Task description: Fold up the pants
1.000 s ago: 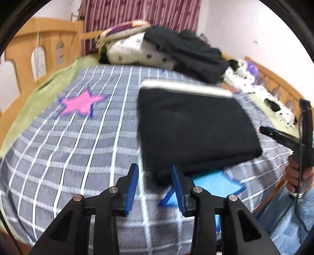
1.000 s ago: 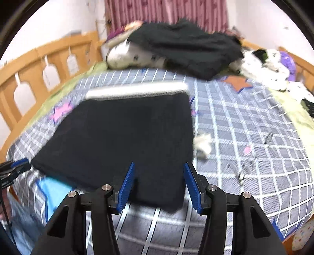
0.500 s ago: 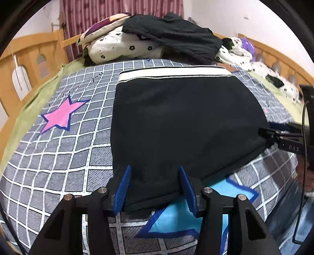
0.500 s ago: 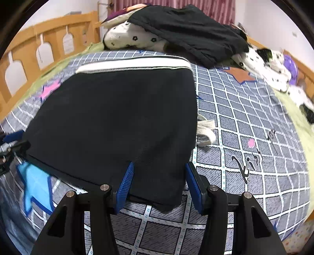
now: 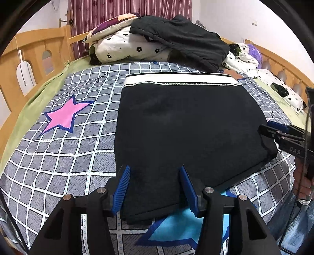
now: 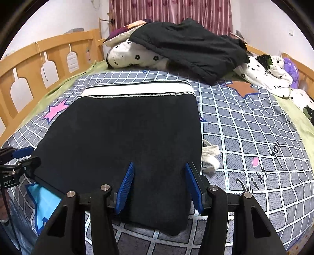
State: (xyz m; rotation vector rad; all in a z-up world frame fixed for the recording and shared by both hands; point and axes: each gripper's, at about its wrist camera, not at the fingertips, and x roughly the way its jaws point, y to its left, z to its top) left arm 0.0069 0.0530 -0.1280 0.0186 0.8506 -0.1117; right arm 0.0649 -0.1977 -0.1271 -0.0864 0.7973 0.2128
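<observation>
Since a second ago you are bringing both tools in low over the near edge of the pants (image 5: pixel 186 125); the left hand-held gripper (image 5: pixel 155 188) has just been opening its jaws, and the black cloth that was ahead of them is now lying between them.

Left hand-held gripper: blue pads are standing apart, one on each side of the pants' near-left corner. Fabric is filling the gap, but the pads are not pressing on it.

Right hand-held gripper (image 6: pixel 160 185): jaws are also standing spread, straddling the near-right corner of the pants. The right pad is sitting just at the garment's right edge; no pinch is showing.

Pants: they are lying flat in a folded rectangle on the bed's grid-patterned quilt (image 5: pixel 64 157), white waistband (image 5: pixel 180 80) at the far end, toward the pillows. A white drawstring (image 6: pixel 210 157) is poking out from under the right edge, near your right tool.

Quilt marks: a pink star (image 5: pixel 64 115) is sitting left of the pants; a light-blue star (image 5: pixel 176 229) is lying partly under the near edge, between the two tools.

Far end of the bed: a dark garment (image 5: pixel 182 41) is lying draped over flower-print bedding (image 5: pixel 125 49), well apart from the pants. A wooden bed rail (image 6: pixel 39 62) is running along the left side, with a striped curtain (image 6: pixel 170 13) behind.

Each tool is showing at the margin of the other's view, at opposite near corners.
</observation>
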